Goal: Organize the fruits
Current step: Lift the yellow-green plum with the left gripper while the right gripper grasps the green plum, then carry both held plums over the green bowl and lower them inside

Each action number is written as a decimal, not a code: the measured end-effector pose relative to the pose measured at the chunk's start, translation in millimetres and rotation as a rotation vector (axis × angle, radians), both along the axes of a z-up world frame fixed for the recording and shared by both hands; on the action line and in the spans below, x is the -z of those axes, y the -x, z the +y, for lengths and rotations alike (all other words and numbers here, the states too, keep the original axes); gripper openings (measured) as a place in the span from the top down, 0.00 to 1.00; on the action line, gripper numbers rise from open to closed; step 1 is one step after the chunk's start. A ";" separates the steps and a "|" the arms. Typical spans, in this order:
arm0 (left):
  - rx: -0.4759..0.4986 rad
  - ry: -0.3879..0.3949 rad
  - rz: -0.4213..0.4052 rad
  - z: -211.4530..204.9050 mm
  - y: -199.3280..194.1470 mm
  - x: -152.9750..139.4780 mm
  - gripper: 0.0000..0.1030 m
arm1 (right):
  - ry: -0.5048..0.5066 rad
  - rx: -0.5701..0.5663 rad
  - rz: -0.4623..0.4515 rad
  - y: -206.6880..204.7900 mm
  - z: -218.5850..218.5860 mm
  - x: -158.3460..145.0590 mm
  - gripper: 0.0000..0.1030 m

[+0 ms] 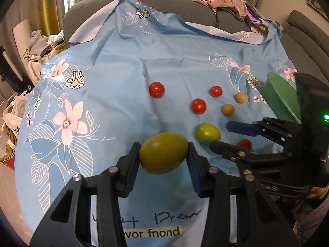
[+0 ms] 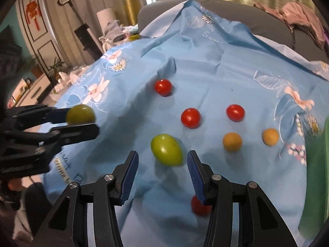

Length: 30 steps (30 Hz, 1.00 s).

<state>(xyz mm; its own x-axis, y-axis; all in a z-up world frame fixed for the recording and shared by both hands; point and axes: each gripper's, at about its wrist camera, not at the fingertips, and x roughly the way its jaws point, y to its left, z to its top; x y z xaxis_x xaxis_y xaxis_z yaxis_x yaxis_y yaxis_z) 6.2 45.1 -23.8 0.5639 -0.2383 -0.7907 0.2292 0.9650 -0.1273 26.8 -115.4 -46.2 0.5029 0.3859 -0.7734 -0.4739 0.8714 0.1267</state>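
My left gripper [image 1: 163,152] is shut on a yellow-green oval fruit [image 1: 163,160], held above the blue flowered cloth [image 1: 115,78]. The right wrist view shows that same fruit [image 2: 80,114] in the left gripper [image 2: 82,121] at the left. A second green fruit [image 2: 166,152] lies on the cloth just ahead of my right gripper [image 2: 162,162], whose blue pads [image 2: 129,175] stand open and touch nothing. From the left wrist, the right gripper [image 1: 221,136] reaches in beside that green fruit [image 1: 206,132].
Several red tomatoes [image 2: 190,117] and two small orange-brown fruits [image 2: 232,141] are spread over the cloth; one tomato [image 2: 200,205] lies under the right finger. A green bowl [image 1: 281,100] stands at the right edge. Piled clothes [image 1: 226,0] lie on the grey sofa behind.
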 end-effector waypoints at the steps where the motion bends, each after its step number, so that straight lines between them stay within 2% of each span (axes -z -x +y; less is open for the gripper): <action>1: 0.002 0.002 0.001 0.4 -0.2 0.5 0.57 | 0.011 0.000 0.000 -2.9 2.4 1.9 0.52; 9: 0.000 -0.007 0.003 1.3 -0.4 3.0 0.57 | 0.038 0.000 0.054 -18.2 12.1 16.3 0.52; 12: -0.002 -0.009 0.003 2.4 -0.4 3.4 0.57 | 0.038 -0.003 0.068 -20.0 13.7 18.8 0.62; 16: -0.006 -0.011 0.002 3.6 1.0 3.4 0.57 | 0.015 0.011 0.073 -19.6 11.4 18.4 0.63; 30: 0.015 -0.021 -0.013 -4.8 13.3 -5.6 0.57 | -0.115 0.029 0.039 7.0 -7.6 -17.7 0.63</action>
